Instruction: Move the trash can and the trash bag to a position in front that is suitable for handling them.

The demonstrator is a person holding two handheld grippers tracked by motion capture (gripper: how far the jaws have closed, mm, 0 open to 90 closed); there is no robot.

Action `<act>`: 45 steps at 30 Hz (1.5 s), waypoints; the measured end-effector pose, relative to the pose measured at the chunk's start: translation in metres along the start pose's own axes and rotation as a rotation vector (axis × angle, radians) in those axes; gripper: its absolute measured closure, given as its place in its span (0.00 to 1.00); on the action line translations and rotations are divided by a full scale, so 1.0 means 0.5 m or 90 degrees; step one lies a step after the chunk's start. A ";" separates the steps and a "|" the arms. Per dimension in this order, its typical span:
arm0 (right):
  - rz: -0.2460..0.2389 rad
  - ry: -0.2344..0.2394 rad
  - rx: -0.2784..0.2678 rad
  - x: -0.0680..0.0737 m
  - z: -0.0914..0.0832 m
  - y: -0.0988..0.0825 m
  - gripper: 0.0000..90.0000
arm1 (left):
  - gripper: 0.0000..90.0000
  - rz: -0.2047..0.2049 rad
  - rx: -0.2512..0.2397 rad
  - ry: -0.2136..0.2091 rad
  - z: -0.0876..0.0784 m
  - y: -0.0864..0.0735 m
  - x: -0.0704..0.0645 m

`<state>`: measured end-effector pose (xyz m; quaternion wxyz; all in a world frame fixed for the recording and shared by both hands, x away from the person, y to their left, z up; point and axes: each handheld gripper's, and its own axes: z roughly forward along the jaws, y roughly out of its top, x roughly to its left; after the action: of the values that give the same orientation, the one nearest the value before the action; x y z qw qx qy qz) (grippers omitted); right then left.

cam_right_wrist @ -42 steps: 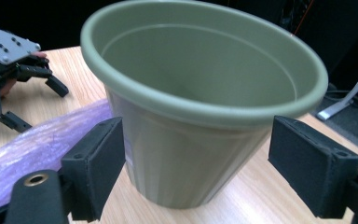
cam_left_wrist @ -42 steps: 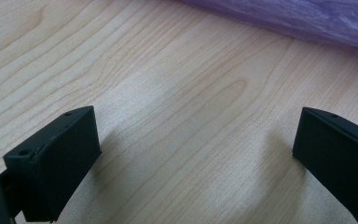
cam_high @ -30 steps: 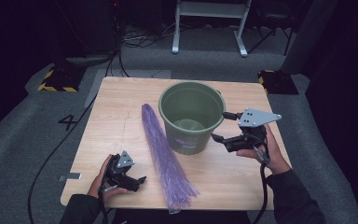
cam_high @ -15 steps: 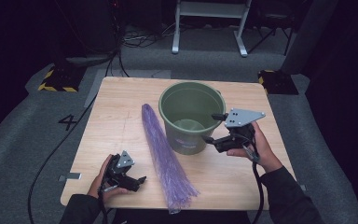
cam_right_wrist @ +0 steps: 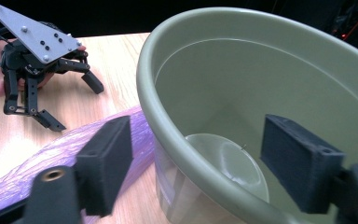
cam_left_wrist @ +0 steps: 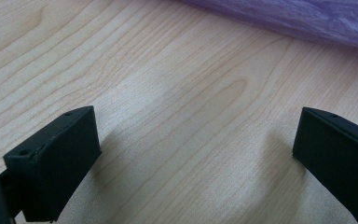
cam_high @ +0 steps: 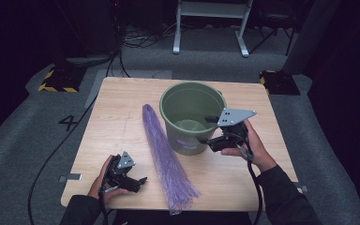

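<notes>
right claw (cam_high: 209, 130) | you are straddling the green bucket (cam_high: 193, 117) rim, jaws wide and just closing, not gripping yet | left claw (cam_high: 136, 182) wide, resting on worktop (cam_high: 122, 108) | lift pending

Bright tabletop, dark surroundings, sharp focus

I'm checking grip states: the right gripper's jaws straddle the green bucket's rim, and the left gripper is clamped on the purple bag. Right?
Not quite. The left gripper holds nothing: the left gripper view shows its open jaws over bare table, with the purple bag lying apart beyond them. The rest stands: the right gripper has its jaws on either side of the green bucket's rim.
</notes>
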<state>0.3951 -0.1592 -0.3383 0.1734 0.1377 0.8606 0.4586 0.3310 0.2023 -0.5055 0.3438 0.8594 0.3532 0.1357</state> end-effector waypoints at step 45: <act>-0.019 -0.030 0.051 -0.017 -0.018 -0.029 0.68 | 0.00 0.000 0.000 0.000 0.000 0.000 0.000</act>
<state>0.3980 -0.1771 -0.3444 0.1947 0.1425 0.8759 0.4179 0.3310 0.2023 -0.5056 0.3441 0.8592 0.3534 0.1358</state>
